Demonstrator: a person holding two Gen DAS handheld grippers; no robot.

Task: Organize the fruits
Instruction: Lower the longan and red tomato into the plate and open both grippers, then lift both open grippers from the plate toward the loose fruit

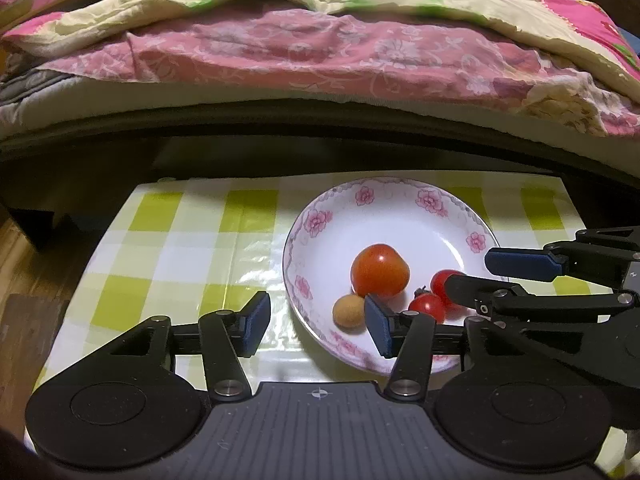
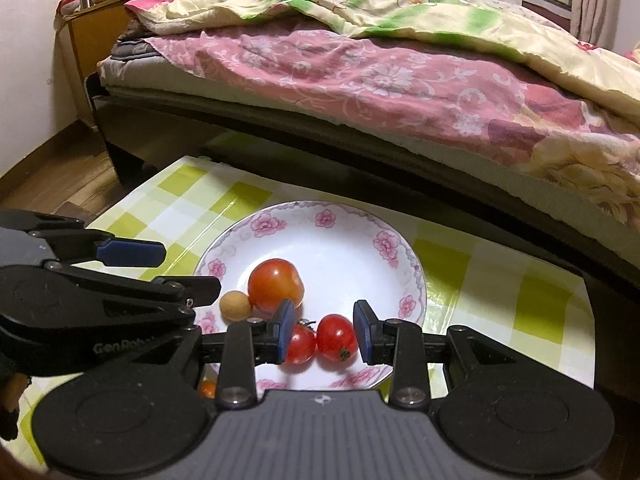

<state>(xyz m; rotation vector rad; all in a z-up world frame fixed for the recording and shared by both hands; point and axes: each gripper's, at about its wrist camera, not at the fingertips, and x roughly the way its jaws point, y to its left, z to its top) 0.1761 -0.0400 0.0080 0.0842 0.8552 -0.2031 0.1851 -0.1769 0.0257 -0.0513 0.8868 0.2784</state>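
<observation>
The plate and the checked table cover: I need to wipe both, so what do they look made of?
Plate: looks like glazed ceramic, glossy white with printed pink flowers. Table cover: probably plastic or oilcloth, given its shiny glare and flat crease.

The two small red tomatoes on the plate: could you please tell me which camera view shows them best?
The right wrist view: both small red tomatoes lie side by side, almost whole, on the plate. In the left wrist view the right gripper covers part of them.

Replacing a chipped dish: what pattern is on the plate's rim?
Pink flowers on white, around the plate rim; clearest in the right wrist view.
</observation>
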